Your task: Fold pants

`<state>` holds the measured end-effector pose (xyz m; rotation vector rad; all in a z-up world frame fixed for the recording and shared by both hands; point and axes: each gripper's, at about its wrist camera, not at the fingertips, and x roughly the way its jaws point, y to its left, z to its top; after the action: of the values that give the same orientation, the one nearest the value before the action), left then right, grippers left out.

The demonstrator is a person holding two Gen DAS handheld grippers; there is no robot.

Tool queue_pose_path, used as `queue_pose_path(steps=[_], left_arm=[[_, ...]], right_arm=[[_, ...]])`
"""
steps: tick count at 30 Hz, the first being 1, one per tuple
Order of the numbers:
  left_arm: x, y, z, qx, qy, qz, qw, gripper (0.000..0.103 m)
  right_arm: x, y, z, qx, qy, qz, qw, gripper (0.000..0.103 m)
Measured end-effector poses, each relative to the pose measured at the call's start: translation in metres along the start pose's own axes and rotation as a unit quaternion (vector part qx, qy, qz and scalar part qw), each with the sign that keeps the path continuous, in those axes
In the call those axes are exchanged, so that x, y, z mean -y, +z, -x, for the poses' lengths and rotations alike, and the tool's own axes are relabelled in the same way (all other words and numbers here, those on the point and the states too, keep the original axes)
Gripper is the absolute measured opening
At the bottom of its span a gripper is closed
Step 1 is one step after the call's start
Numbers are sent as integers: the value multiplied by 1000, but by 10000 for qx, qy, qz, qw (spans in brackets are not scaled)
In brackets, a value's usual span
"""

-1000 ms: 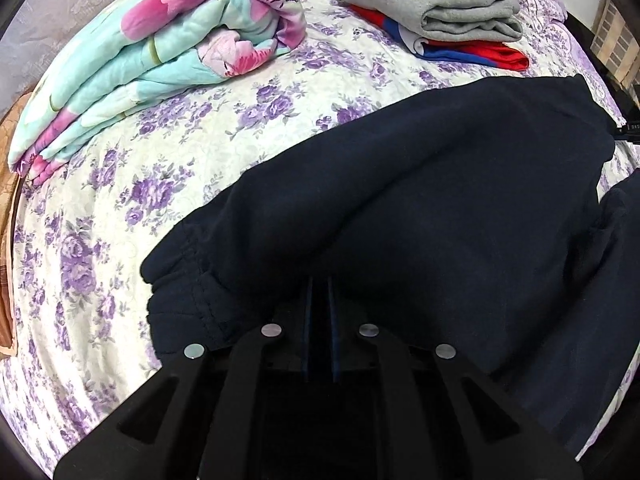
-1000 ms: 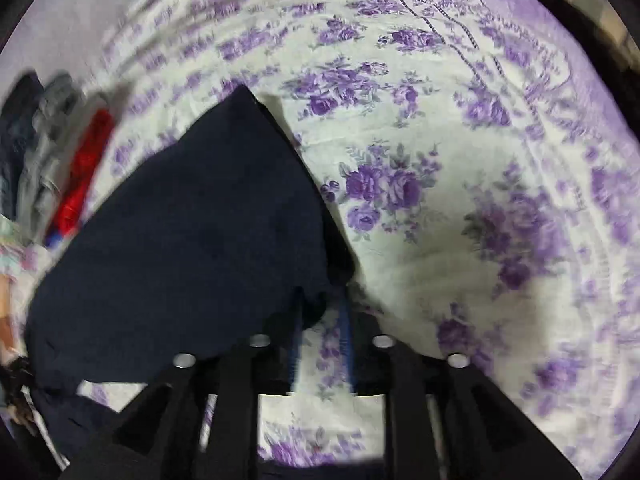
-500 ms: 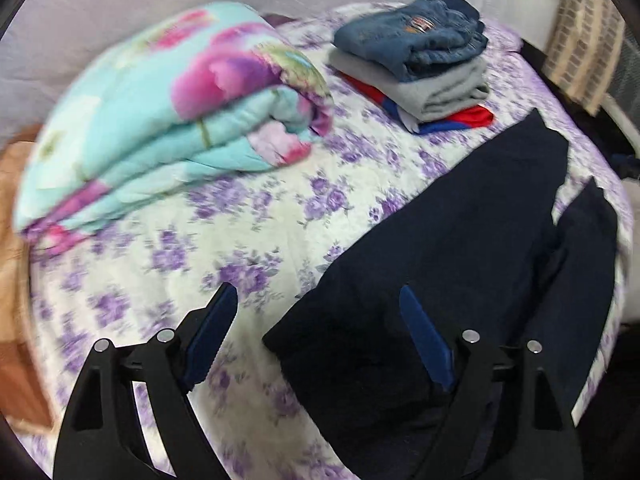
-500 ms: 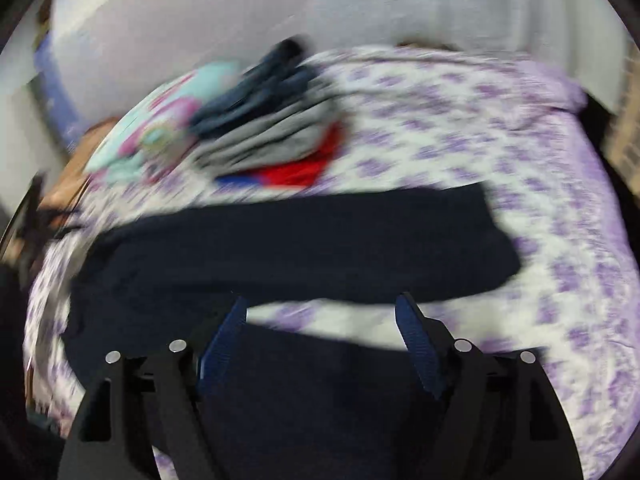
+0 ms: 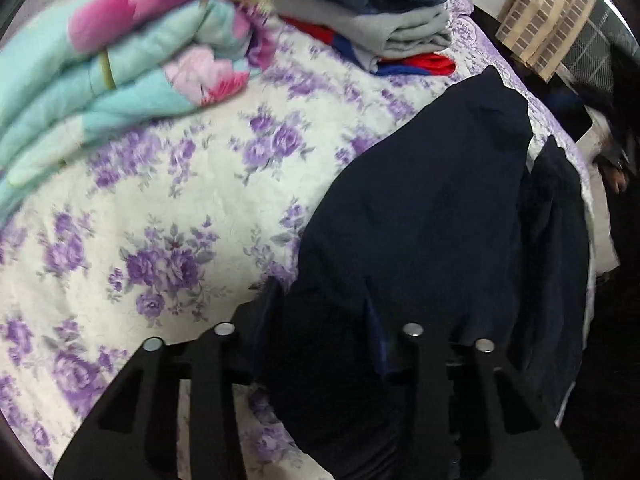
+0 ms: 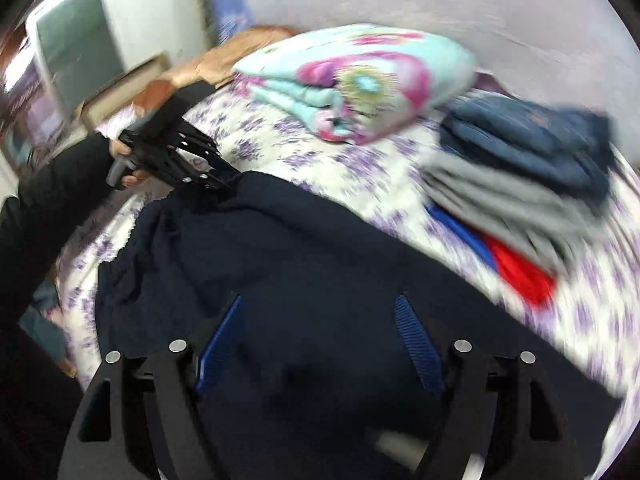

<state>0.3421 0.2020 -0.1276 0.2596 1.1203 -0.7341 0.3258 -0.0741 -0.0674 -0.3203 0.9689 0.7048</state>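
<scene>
Dark navy pants [image 5: 432, 208] lie spread on the floral bed sheet [image 5: 168, 200], one leg stretched toward the far side. My left gripper [image 5: 320, 312] is open with its fingers around the near edge of the pants, cloth bunched between them. In the right wrist view the pants [image 6: 320, 248] fill the middle. My right gripper [image 6: 320, 340] is open and empty just above the cloth. The left gripper [image 6: 224, 178] shows there at the pants' far left end.
A folded turquoise and pink quilt [image 5: 112, 52] lies at the back left. A stack of folded clothes [image 5: 372, 12], jeans on grey on red and blue, sits at the back. The bed's right edge [image 5: 592, 208] drops off beside the pants.
Both grippers let go of the pants and opened. My left gripper has come down onto the pants' edge. My right gripper has swung around toward the middle of the pants.
</scene>
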Motion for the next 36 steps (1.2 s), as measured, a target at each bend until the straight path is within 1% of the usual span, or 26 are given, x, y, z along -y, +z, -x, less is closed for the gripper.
queue_pose_path(steps=[2, 4, 6, 10, 12, 13, 14, 15, 16, 17, 19, 21, 23, 24, 25, 26, 28, 30, 31, 33, 36], left_arm=[[10, -2, 7, 126, 159, -127, 9997, 30], [11, -3, 10, 140, 227, -123, 9996, 30], [9, -2, 11, 123, 258, -92, 9995, 30], [8, 0, 15, 115, 276, -112, 9995, 30], [7, 0, 15, 106, 271, -90, 9995, 30], [7, -1, 14, 109, 281, -83, 9995, 30], [7, -1, 14, 110, 306, -89, 9994, 30], [8, -2, 14, 112, 328, -77, 9994, 30], [8, -1, 13, 112, 360, -69, 9993, 30], [8, 0, 12, 92, 438, -45, 9990, 30], [8, 1, 10, 76, 511, -33, 9987, 30], [8, 2, 10, 104, 668, -9, 9977, 30], [4, 6, 11, 222, 890, 84, 9957, 30], [0, 9, 13, 286, 928, 161, 9951, 30], [-4, 13, 15, 365, 965, 260, 9943, 30], [-10, 19, 15, 456, 1077, 358, 9925, 30], [-18, 27, 10, 449, 1138, 468, 9914, 30], [-23, 32, -4, 260, 1168, 528, 9914, 30], [-21, 32, -8, 217, 1255, 465, 9908, 30], [-16, 32, 1, 280, 1298, 443, 9902, 29], [-4, 26, 33, 588, 1228, 432, 9897, 28]], right_arm=[[4, 30, -31, -136, 102, 257, 9995, 78], [6, 53, -59, -311, 219, 485, 9981, 78], [10, 72, -89, -586, 352, 735, 9949, 78], [27, 86, -135, -1199, 358, 747, 9893, 78], [33, 82, -151, -1560, 533, 737, 9836, 78], [35, 80, -157, -1674, 662, 691, 9812, 75], [37, 77, -160, -1756, 871, 582, 9789, 65], [36, 74, -161, -1872, 1306, 472, 9725, 23], [32, 72, -159, -1890, 1503, 518, 9690, 8], [26, 70, -154, -1863, 1497, 641, 9689, 8], [23, 67, -148, -1859, 1544, 648, 9682, 7], [27, 71, -139, -1584, 1353, 547, 9765, 7], [33, 83, -122, -1000, 960, 513, 9890, 7], [36, 90, -116, -785, 817, 469, 9925, 7], [39, 95, -115, -714, 753, 410, 9938, 7], [43, 99, -117, -646, 649, 356, 9952, 7], [54, 102, -130, -750, 515, 225, 9956, 7], [58, 97, -144, -885, 471, 138, 9949, 7], [58, 95, -144, -883, 468, 116, 9949, 7], [54, 94, -127, -758, 567, 96, 9955, 7], [43, 96, -89, -504, 736, 181, 9958, 7]])
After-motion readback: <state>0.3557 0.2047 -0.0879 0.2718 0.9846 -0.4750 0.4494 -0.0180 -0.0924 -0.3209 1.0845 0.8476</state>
